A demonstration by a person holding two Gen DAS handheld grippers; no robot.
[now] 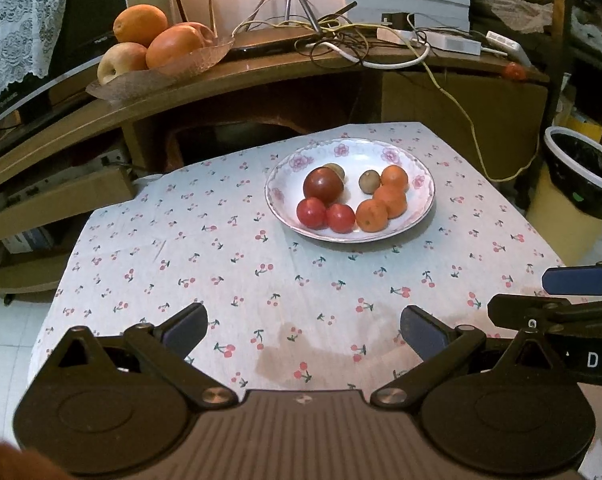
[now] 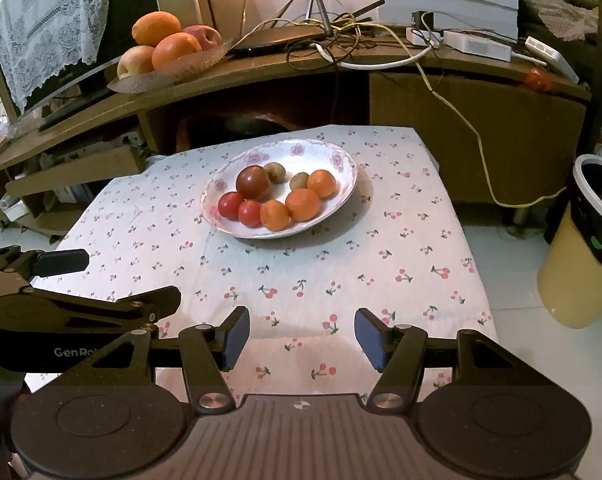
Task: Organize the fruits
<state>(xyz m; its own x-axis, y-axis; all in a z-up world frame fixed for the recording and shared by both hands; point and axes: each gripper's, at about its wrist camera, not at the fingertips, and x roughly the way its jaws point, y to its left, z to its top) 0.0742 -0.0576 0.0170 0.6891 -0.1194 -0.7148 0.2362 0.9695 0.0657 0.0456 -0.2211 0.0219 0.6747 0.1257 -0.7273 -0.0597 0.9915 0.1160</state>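
A white flowered plate (image 1: 381,150) (image 2: 341,160) sits on the far half of the cherry-print tablecloth. It holds a dark red tomato (image 1: 323,186) (image 2: 253,182), two small red tomatoes (image 1: 311,213) (image 2: 230,205), three small oranges (image 1: 389,201) (image 2: 302,204) and two brown kiwis (image 1: 369,181) (image 2: 274,171). My left gripper (image 1: 303,330) is open and empty, low over the near edge of the cloth. My right gripper (image 2: 301,336) is open and empty beside it, also near the front edge. Each gripper shows at the side of the other's view.
A glass dish (image 1: 157,72) (image 2: 173,68) with oranges and apples stands on the wooden desk behind the table. Cables and a router (image 1: 341,36) (image 2: 293,40) lie on the desk. A yellow bin with a black liner (image 1: 581,184) (image 2: 581,256) stands at the right.
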